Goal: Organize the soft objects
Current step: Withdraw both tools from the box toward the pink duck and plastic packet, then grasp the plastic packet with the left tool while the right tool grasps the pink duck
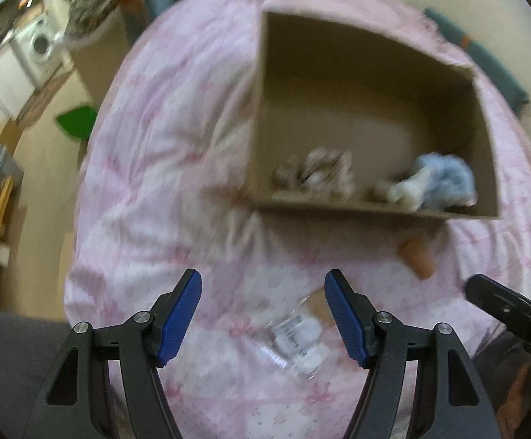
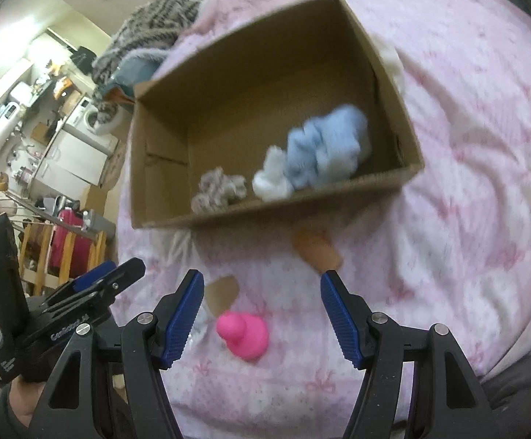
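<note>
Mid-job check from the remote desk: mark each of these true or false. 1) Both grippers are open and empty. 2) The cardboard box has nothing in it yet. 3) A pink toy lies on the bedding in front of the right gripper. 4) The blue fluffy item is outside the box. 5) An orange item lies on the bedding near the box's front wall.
1) True: the left gripper and right gripper are both spread with nothing between the fingers.
2) False: the cardboard box holds a blue fluffy item, a white one and a grey-brown one.
3) True: the pink toy lies on the pink bedding.
4) False: it is inside the box.
5) True: the orange item lies there.
</note>
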`<action>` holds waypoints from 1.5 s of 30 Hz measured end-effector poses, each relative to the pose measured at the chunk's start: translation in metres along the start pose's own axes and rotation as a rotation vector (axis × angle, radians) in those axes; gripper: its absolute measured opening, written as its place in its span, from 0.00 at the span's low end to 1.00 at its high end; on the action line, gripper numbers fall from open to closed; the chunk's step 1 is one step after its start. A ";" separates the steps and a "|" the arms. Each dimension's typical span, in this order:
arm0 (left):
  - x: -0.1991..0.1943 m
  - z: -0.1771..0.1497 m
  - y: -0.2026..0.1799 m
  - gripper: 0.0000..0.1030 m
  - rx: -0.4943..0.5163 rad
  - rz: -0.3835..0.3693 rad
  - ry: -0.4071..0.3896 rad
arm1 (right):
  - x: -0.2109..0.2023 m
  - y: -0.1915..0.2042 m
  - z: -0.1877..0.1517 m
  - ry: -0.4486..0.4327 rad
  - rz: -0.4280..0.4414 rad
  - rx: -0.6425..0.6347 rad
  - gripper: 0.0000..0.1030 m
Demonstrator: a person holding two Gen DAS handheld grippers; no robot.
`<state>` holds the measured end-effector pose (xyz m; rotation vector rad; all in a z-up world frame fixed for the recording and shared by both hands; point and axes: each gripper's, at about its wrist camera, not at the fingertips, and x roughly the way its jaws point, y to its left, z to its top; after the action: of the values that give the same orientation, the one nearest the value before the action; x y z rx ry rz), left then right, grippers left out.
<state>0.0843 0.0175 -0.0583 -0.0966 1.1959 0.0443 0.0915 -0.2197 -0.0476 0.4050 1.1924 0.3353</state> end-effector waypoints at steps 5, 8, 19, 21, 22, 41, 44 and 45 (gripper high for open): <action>0.035 -0.011 0.005 0.65 -0.048 -0.064 0.187 | 0.014 -0.005 -0.003 0.061 -0.015 0.019 0.68; 0.048 -0.016 -0.002 0.65 -0.033 -0.083 0.247 | 0.023 -0.008 -0.005 0.104 -0.007 0.034 0.68; 0.075 -0.031 -0.016 0.32 0.016 -0.053 0.338 | 0.039 -0.002 -0.008 0.158 -0.022 0.006 0.68; 0.073 -0.031 -0.013 0.24 0.007 -0.071 0.347 | 0.042 0.000 -0.009 0.164 -0.024 -0.002 0.68; 0.072 -0.031 -0.012 0.23 0.007 -0.074 0.346 | 0.044 0.001 -0.009 0.168 -0.024 -0.006 0.68; 0.043 -0.021 0.008 0.20 0.017 0.029 0.235 | 0.093 0.052 -0.036 0.324 -0.068 -0.280 0.68; 0.041 -0.026 0.009 0.20 0.025 0.032 0.231 | 0.091 0.051 -0.034 0.306 -0.085 -0.283 0.68; 0.040 -0.029 0.006 0.20 0.029 0.035 0.227 | 0.091 0.050 -0.034 0.311 -0.085 -0.284 0.68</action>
<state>0.0716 0.0203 -0.1061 -0.0558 1.4243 0.0473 0.0884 -0.1300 -0.1097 0.0538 1.4358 0.4990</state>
